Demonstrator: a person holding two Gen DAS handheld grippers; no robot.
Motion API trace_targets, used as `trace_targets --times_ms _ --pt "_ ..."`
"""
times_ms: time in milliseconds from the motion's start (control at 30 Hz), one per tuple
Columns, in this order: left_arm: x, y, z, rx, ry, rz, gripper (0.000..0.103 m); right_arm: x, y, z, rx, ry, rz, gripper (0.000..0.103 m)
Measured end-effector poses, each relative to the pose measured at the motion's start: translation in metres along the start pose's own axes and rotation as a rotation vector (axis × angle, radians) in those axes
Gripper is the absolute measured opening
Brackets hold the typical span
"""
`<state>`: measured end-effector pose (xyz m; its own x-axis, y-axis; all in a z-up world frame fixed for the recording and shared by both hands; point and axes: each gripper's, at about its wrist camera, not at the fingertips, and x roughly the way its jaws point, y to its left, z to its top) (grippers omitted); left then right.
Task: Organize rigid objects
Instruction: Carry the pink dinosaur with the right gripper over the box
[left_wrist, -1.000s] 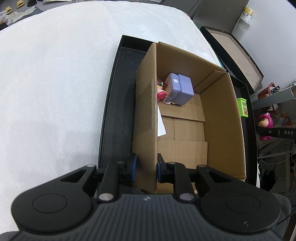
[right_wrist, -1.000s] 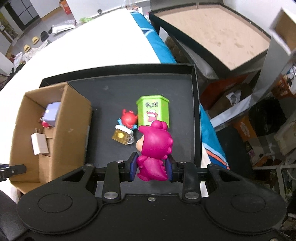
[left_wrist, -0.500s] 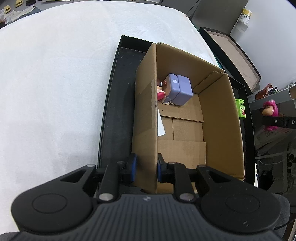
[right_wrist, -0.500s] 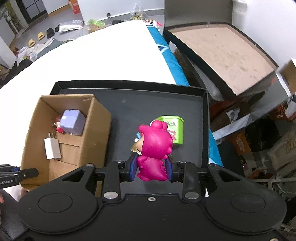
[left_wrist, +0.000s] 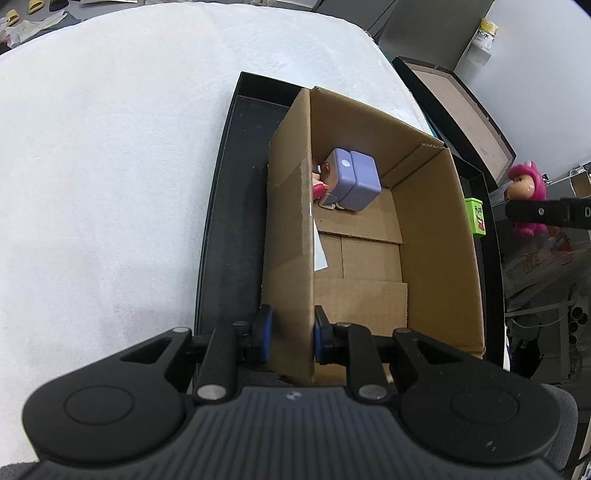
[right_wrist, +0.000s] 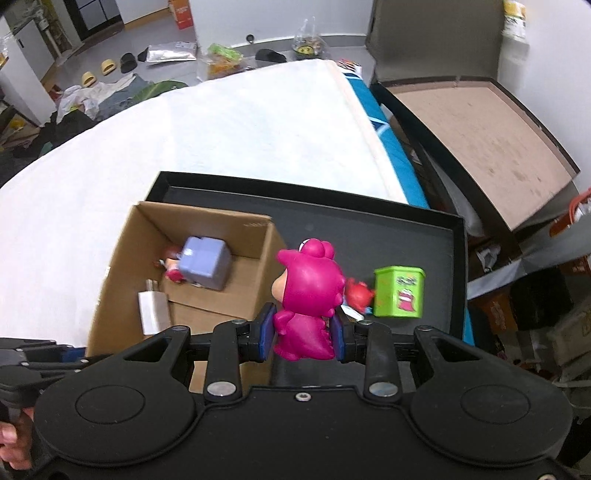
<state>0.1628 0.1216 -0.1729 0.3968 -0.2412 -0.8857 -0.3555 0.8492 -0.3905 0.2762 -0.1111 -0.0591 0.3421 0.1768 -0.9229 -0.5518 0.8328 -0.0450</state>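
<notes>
Pink dinosaur figure (right_wrist: 308, 295) sits pinched at its lower body between the blue pads of the right gripper (right_wrist: 303, 334), jaws drawn in tight on it, head up and its back to the wrist camera, held in the air above the black tray (right_wrist: 406, 236), just beside the right wall of the cardboard box (right_wrist: 258, 266). From the left wrist view that same figure (left_wrist: 526, 192) shows well off to the right of the box, clamped in the dark finger of the other tool. Over on the near side, the left gripper (left_wrist: 291, 339) is clamped on the box's left wall (left_wrist: 291, 236), one pad outside, one inside, nearly closed on the thin cardboard. Inside the box, a lilac cube-shaped toy (right_wrist: 207, 267) lies toward the far end with a small red-and-pink figure (right_wrist: 171, 269) tucked against it, and a white plug adapter (right_wrist: 153, 312) lies nearer, against the left wall. Out on the tray floor, right of the box, a green box-shaped toy (right_wrist: 399, 291) stands upright, and a little red crab figure (right_wrist: 358, 293) sits just beside it, partly hidden behind the dinosaur. Box and tray rest on a white bed cover (right_wrist: 221, 129), with loose slippers and bags on the floor beyond it.
</notes>
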Motion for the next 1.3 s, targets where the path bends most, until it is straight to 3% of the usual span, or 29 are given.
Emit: trace_targets --times_ms 767,1300 --pt "-0.001 0.002 0.001 -0.008 -0.011 -0.019 0.021 0.027 0.068 0.018 -0.047 0.042 0.067 0.031" --pt "-0.001 0.002 0.002 -0.008 -0.012 -0.026 0.021 0.076 0.088 0.015 -0.132 0.092 -0.089 0.031"
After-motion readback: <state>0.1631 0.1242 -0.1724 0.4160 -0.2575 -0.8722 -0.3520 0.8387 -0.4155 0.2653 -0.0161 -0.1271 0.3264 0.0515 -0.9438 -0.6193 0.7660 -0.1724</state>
